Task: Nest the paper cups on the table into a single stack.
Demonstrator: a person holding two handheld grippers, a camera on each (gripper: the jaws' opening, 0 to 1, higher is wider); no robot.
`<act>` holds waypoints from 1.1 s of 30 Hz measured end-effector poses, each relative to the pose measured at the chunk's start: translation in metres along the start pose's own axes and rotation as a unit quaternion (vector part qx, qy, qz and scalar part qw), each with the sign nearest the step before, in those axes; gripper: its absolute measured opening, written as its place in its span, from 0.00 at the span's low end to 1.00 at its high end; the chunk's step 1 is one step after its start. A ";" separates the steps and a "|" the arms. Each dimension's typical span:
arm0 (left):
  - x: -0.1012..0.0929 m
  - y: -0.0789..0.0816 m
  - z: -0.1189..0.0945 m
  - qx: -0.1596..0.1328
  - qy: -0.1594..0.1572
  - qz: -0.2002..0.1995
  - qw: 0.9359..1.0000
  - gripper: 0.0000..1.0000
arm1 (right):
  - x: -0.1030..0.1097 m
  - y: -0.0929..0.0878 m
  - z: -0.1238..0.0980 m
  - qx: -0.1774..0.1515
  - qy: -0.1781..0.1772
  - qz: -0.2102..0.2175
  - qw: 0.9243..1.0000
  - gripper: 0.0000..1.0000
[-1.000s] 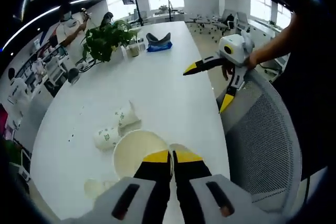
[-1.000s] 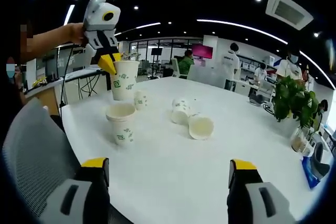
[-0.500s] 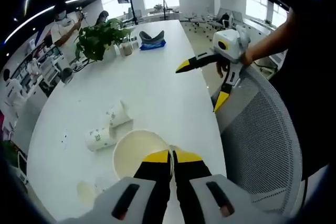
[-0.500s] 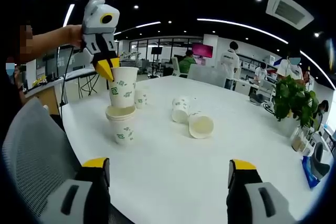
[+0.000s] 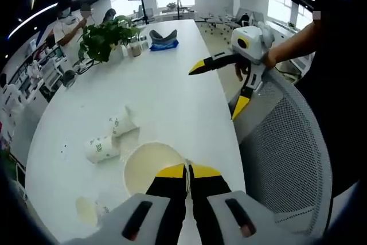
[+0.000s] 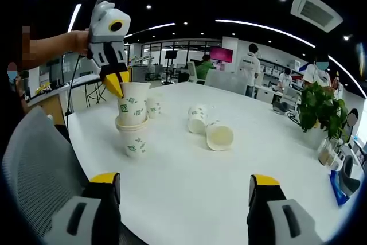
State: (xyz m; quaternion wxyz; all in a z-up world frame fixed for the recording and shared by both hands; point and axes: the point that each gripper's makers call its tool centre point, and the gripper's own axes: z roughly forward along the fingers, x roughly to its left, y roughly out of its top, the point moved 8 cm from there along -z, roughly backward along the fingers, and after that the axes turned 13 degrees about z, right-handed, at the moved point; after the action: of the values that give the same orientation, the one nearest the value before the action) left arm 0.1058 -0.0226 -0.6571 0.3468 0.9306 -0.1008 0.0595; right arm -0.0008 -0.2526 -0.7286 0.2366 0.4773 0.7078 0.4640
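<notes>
A: Starting at the left of the right gripper view: what has changed?

B: The left tool (image 6: 116, 87) has come down. Its jaws pinch the rim of a paper cup (image 6: 132, 106), and that cup now sits partly inside the standing cup (image 6: 133, 139) on the bench (image 6: 189, 176); a second ago it hung clear above it.

A: So the nesting has started?

B: I judge yes, but the upper cup looks only part-seated, and the jaws are not yet off it.

A: What is left?

B: A small upright cup (image 6: 152, 108) behind the pair, then two cups on their sides (image 6: 211, 129) mid-bench, well apart from the stack.

A: And the right tool (image 6: 186, 192)?

B: Jaws spread wide, holding nothing, near the bench edge. It has barely moved.
</notes>
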 end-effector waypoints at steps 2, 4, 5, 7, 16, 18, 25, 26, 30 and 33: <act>0.000 -0.002 0.002 0.002 0.000 -0.002 1.000 0.00 | 0.000 0.000 0.000 0.001 0.001 -0.001 1.000 0.94; 0.000 -0.003 0.004 0.003 -0.001 -0.004 1.000 0.00 | 0.001 0.000 0.000 0.002 0.001 -0.001 1.000 0.94; -0.001 -0.004 0.005 0.004 -0.003 -0.006 1.000 0.00 | 0.001 0.000 0.000 0.002 0.001 -0.001 1.000 0.94; -0.001 -0.006 0.009 0.005 -0.005 -0.008 1.000 0.00 | 0.001 0.000 0.000 0.002 0.001 -0.001 1.000 0.94; -0.005 -0.012 0.022 0.010 -0.018 -0.020 1.000 0.00 | 0.000 0.000 0.000 0.001 0.000 -0.001 1.000 0.94; -0.006 -0.012 0.023 0.012 -0.020 -0.021 1.000 0.00 | 0.000 0.000 0.000 0.001 -0.001 -0.001 1.000 0.94; -0.005 -0.018 0.029 0.014 -0.030 -0.037 0.999 0.00 | 0.001 0.000 0.000 0.003 0.000 -0.002 1.000 0.94; -0.006 -0.017 0.030 0.014 -0.033 -0.039 0.999 0.00 | 0.001 -0.001 0.000 0.004 0.000 -0.002 1.000 0.94; -0.008 -0.019 0.034 0.017 -0.041 -0.045 0.998 0.01 | 0.001 -0.001 0.000 0.005 0.000 -0.002 1.000 0.93; -0.010 -0.020 0.036 0.015 -0.048 -0.049 0.998 0.01 | 0.001 -0.001 0.000 0.005 0.000 -0.002 1.000 0.93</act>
State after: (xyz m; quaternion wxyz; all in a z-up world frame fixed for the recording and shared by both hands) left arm 0.1022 -0.0303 -0.6989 0.3300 0.9413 -0.0708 -0.0013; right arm -0.0014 -0.2522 -0.7292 0.2353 0.4773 0.7109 0.4598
